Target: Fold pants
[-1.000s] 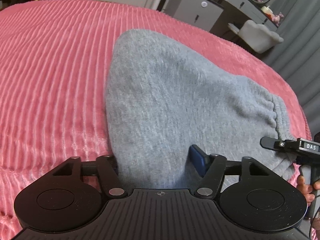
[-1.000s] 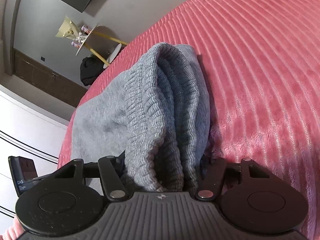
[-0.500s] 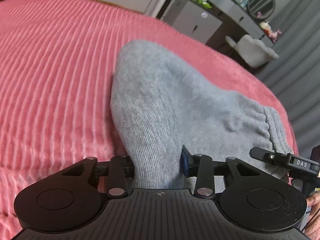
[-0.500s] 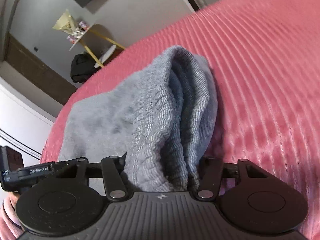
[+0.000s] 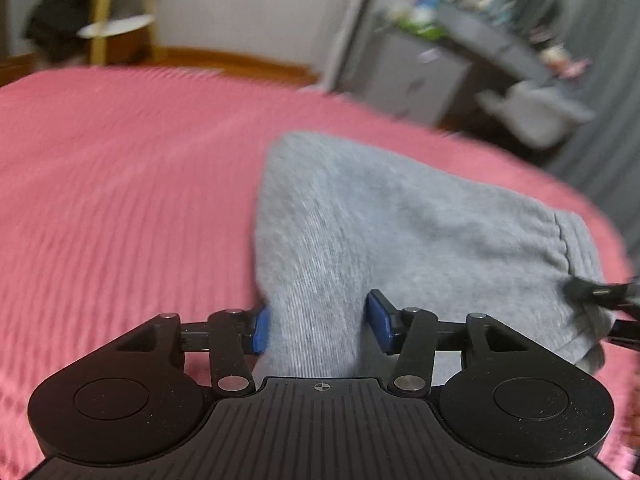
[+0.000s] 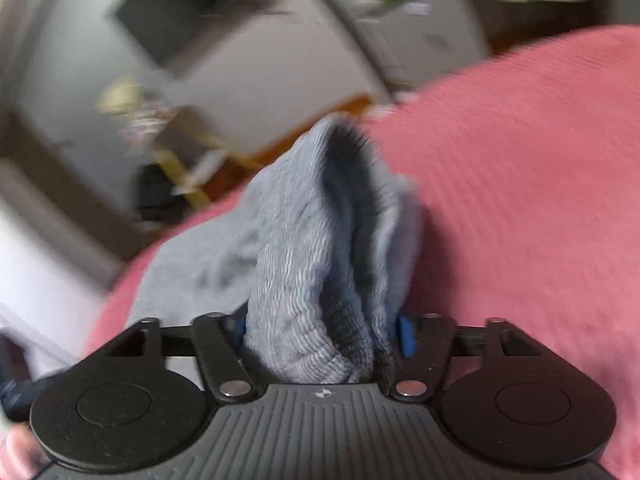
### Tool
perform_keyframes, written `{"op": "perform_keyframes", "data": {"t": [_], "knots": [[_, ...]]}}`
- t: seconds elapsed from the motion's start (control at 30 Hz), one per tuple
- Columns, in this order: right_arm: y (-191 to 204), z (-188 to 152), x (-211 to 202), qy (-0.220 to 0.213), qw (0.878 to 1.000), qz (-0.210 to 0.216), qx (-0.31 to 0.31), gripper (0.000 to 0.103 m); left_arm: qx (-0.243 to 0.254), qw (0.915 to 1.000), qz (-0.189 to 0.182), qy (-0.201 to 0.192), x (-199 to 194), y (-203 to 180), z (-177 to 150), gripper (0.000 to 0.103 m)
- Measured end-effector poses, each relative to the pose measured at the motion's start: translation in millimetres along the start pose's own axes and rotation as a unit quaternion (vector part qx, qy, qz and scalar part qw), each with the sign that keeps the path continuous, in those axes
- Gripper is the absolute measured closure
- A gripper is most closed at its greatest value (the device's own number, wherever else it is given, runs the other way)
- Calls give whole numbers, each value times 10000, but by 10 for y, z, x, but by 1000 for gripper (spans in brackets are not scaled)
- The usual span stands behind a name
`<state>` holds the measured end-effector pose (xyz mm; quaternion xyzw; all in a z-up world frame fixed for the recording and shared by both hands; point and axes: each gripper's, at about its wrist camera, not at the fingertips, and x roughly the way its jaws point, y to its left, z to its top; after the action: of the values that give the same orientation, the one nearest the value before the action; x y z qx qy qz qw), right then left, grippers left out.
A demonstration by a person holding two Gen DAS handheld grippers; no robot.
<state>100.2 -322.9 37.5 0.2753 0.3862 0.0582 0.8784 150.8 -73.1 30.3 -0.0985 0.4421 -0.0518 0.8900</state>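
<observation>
Both tools (image 5: 318, 322) (image 6: 322, 330) clamped on pants (image 5: 400, 220)

My left hand-held gripper (image 5: 318, 322) is matte black: a ribbed centre plate with a small crosshair mark, two round discs, silver pivot screws, and blue pads (image 5: 378, 320). My right hand-held gripper (image 6: 322, 334) is built the same, with blue pads (image 6: 406, 336) too.

**Obscured and blurred areas**

Your left gripper (image 5: 318, 322) hides the pants (image 5: 400, 232) hem between its pads. Beyond the pants, the dresser (image 5: 436, 72) clutter is blurred past naming. Your right gripper (image 5: 600, 292) is cut off at the frame edge beside the pants.
</observation>
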Motion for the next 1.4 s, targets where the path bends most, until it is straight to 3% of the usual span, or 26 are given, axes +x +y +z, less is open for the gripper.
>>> {"op": "perform_keyframes", "data": {"t": [0.03, 0.1, 0.17, 0.27, 0.33, 0.43, 0.53, 0.6, 0.67, 0.73, 0.77, 0.8, 0.83, 0.93, 1.0, 1.1, 1.2, 1.27, 1.33, 1.4], "knots": [[-40, -37, -22, -30, 9992, -360, 187, 30, -15, 10000, 36, -37, -16, 15, -63, 51], [-151, -170, -166, -120, 9965, -629, 538, 31, -246, 9992, -174, -252, -168, 95, -260, 47], [-292, -425, -411, -338, 9928, -300, 1108, 30, -690, 9960, -441, -362, -330, 208, -452, 44], [-440, -836, -607, -265, 9821, 36, 1864, 30, -1506, 9838, -873, -429, -515, 393, -744, 39], [-508, -1063, -604, -125, 9765, 79, 2149, 30, -2044, 9715, -1179, -215, -515, 511, -897, 39], [-542, -1166, -400, 497, 9635, 393, 2602, 30, -2874, 9376, -1945, 204, -352, 666, -1027, 39], [-437, -1168, -328, 267, 9563, 1036, 2721, 30, -3426, 9155, -2099, 216, -165, 787, -1040, 39], [-395, -1122, -268, 78, 9533, 1064, 2827, 30, -3745, 8999, -2223, 240, -34, 825, -1028, 35], [-408, -1093, -197, -110, 9467, 1061, 3039, 31, -3910, 8935, -2199, 228, 14, 851, -1045, 36], [-458, -1026, -87, -220, 9378, 1049, 3302, 39, -3951, 8930, -2151, 137, 60, 852, -984, 41], [-468, -1032, -65, -268, 9350, 1045, 3378, 44, -3936, 8945, -2119, 80, 71, 846, -950, 52], [-464, -1045, -69, -287, 9347, 956, 3412, 65, -3872, 8980, -2089, 2, 65, 841, -926, 59], [-490, -1058, -67, -269, 9370, 856, 3376, 75, -3741, 9051, -2019, -61, 49, 837, -900, 68], [-509, -1100, -172, -388, 9406, 1004, 3220, 84, -3249, 9277, -1794, -390, -119, 831, -885, 79], [-568, -1149, -331, -498, 9469, 1035, 3002, 87, -2923, 9414, -1622, -456, -201, 816, -907, 80], [-649, -1097, -380, -80, 9557, 335, 2923, 75, -2658, 9520, -1450, -441, -296, 869, -978, 79], [-672, -1035, -615, -200, 9613, -79, 2746, 72, -2791, 9446, -1665, -464, -381, 952, -1018, 76], [-677, -971, -755, -285, 9618, 134, 2719, 70, -2835, 9392, -1868, -510, -399, 938, -1018, 57], [-677, -931, -778, -324, 9567, 459, 2854, 59, -2920, 9326, -2060, -509, -376, 897, -998, 53], [-674, -886, -731, -465, 9552, 548, 2872, 59, -3145, 9226, -2184, -473, -373, 909, -983, 53]]}}
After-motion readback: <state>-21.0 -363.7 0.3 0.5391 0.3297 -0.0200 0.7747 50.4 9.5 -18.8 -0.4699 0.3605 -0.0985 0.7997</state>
